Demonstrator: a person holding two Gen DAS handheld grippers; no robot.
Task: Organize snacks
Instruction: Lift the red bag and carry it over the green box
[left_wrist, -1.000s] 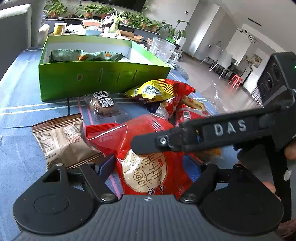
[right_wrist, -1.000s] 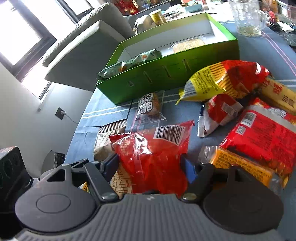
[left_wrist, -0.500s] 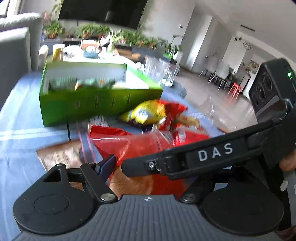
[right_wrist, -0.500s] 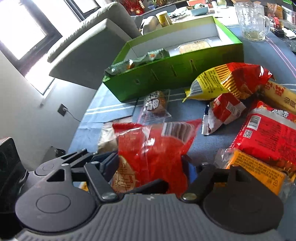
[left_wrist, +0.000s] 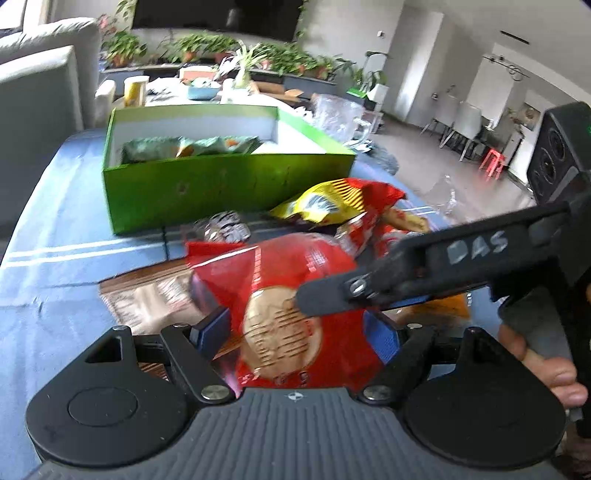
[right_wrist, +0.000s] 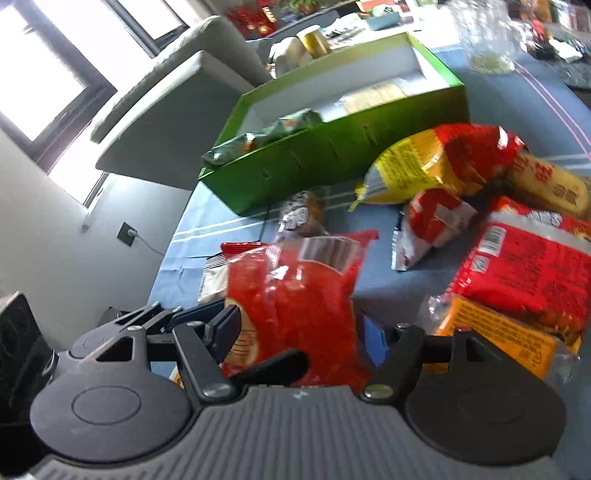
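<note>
A red snack bag with a round tan label stands lifted off the blue tablecloth, and both grippers have it between their blue pads. My left gripper grips its lower part; my right gripper grips the same red bag from the other side. Both sets of jaws are opening slightly, while the pads still touch the bag. One black finger of the right gripper crosses the bag's front in the left wrist view. Behind stands the open green box with green packets inside.
Loose snacks lie around: a brown packet, a yellow-red bag, a small red-white packet, a red pack, an orange pack, a round cake packet. A glass jug stands beyond the box. A grey sofa borders the table.
The red bag lay flat on the cloth; now it is raised and tilted upright between both grippers. The right gripper's jaws have come in against it.
</note>
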